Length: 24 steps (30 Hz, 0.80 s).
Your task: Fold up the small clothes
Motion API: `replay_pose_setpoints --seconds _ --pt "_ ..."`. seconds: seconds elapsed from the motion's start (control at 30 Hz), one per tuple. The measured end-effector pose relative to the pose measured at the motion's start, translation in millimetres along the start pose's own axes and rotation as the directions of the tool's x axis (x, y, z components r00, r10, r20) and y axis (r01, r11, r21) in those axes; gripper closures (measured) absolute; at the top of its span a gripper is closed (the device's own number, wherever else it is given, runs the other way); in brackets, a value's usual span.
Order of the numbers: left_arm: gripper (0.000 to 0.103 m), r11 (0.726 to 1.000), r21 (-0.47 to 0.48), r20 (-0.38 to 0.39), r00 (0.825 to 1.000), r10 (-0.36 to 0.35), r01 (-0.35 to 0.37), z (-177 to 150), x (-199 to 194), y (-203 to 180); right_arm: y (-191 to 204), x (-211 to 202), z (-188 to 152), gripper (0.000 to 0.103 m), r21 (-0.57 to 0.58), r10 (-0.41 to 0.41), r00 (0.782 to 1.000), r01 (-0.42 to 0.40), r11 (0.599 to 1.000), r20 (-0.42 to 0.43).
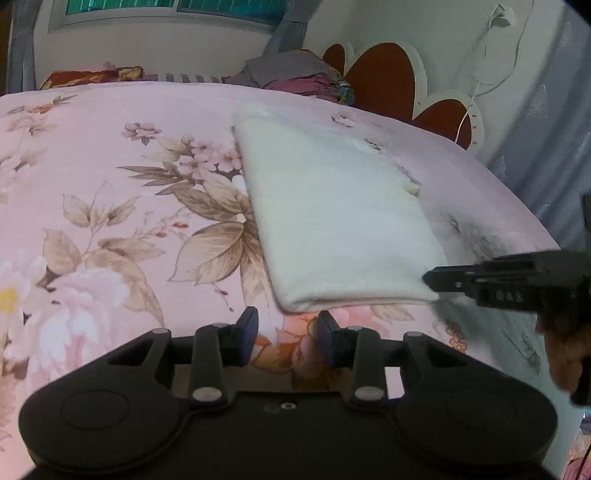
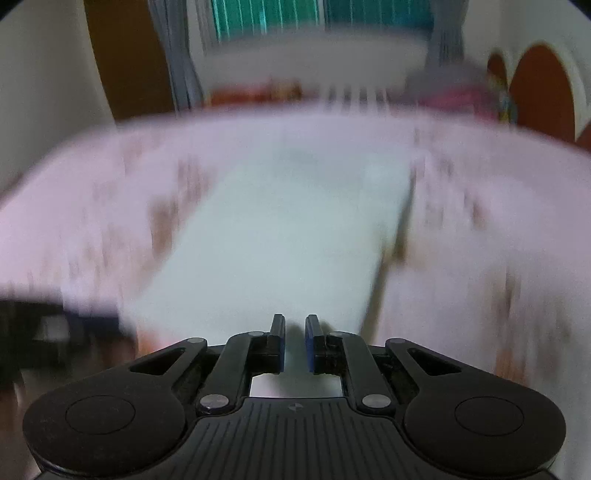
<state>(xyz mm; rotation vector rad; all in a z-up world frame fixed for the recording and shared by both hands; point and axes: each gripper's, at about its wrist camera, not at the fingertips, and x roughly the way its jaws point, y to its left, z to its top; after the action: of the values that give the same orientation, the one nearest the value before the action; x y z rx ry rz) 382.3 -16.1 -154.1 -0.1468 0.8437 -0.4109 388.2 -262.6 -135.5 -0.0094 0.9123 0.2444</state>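
A white garment (image 1: 332,214) lies folded into a long rectangle on the pink floral bedsheet (image 1: 110,221). My left gripper (image 1: 286,325) is open and empty, just in front of the garment's near left corner. My right gripper (image 1: 430,278) shows in the left wrist view at the garment's near right corner. In the blurred right wrist view the right gripper (image 2: 294,328) has its jaws slightly apart over the garment's (image 2: 280,229) near edge, with nothing seen between them.
A pile of grey and pink clothes (image 1: 295,75) lies at the far side of the bed. A red and white headboard (image 1: 384,79) stands at the right. A window (image 1: 173,9) is behind the bed.
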Motion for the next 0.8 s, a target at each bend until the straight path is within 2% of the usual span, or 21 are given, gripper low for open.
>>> replay_pose_setpoints --seconds 0.07,0.13,0.2,0.27,0.3,0.33,0.4,0.47,0.57,0.67,0.73,0.8 --pt "0.066 1.000 -0.013 0.007 1.000 0.002 -0.002 1.9 -4.7 0.3 1.3 -3.3 -12.4 0.093 -0.001 -0.015 1.000 0.015 1.000 0.021" --pt "0.058 1.000 -0.020 0.045 0.999 0.019 -0.018 6.0 -11.2 0.9 -1.3 -10.2 -5.2 0.093 0.027 -0.008 1.000 0.008 1.000 0.021" --pt "0.036 0.998 -0.038 0.085 0.995 0.047 -0.044 17.6 -12.0 4.7 -9.6 -20.6 4.8 0.092 0.056 -0.023 0.995 0.018 0.998 0.093" --pt "0.034 0.997 -0.048 0.117 0.991 0.060 -0.055 33.4 -6.7 7.2 -18.6 -23.6 16.3 0.073 0.090 -0.046 0.989 0.034 0.995 0.138" --pt "0.033 0.997 -0.050 0.128 0.990 0.058 -0.052 43.1 -1.5 8.2 -24.1 -23.3 23.3 0.051 0.108 -0.050 0.987 0.033 0.994 0.154" --pt "0.033 0.998 -0.049 0.134 0.989 0.057 -0.051 51.8 4.7 8.3 -27.8 -22.9 31.1 0.047 0.118 -0.053 0.983 0.032 0.993 0.176" --pt "0.033 0.997 -0.041 0.119 0.990 0.070 -0.066 70.8 23.2 8.3 -29.1 -18.9 48.4 0.047 0.106 -0.040 0.978 0.019 0.994 0.204" --pt "0.033 0.997 -0.042 0.113 0.992 0.064 -0.060 85.1 37.7 8.0 -32.8 -6.1 64.2 0.047 0.102 -0.049 0.979 0.029 0.994 0.196" --pt "0.031 0.997 -0.063 0.075 0.996 0.047 -0.043 97.5 58.8 11.3 -57.7 13.9 76.8 0.047 0.219 -0.019 0.988 -0.015 0.976 0.151" --pt "0.029 0.991 -0.134 0.032 0.999 0.006 -0.002 100.8 77.0 21.4 -91.4 28.1 76.8 0.046 0.362 0.028 0.993 -0.069 0.929 0.119" --pt "0.030 0.977 -0.200 0.004 0.998 -0.067 0.067 101.1 88.7 31.7 -111.6 35.0 71.4 0.046 0.444 0.081 0.990 -0.124 0.887 0.113" --pt "0.031 0.959 -0.257 0.004 0.993 -0.120 0.117 103.0 93.7 40.6 -129.1 49.2 64.0 0.047 0.532 0.179 0.978 -0.208 0.821 0.107"
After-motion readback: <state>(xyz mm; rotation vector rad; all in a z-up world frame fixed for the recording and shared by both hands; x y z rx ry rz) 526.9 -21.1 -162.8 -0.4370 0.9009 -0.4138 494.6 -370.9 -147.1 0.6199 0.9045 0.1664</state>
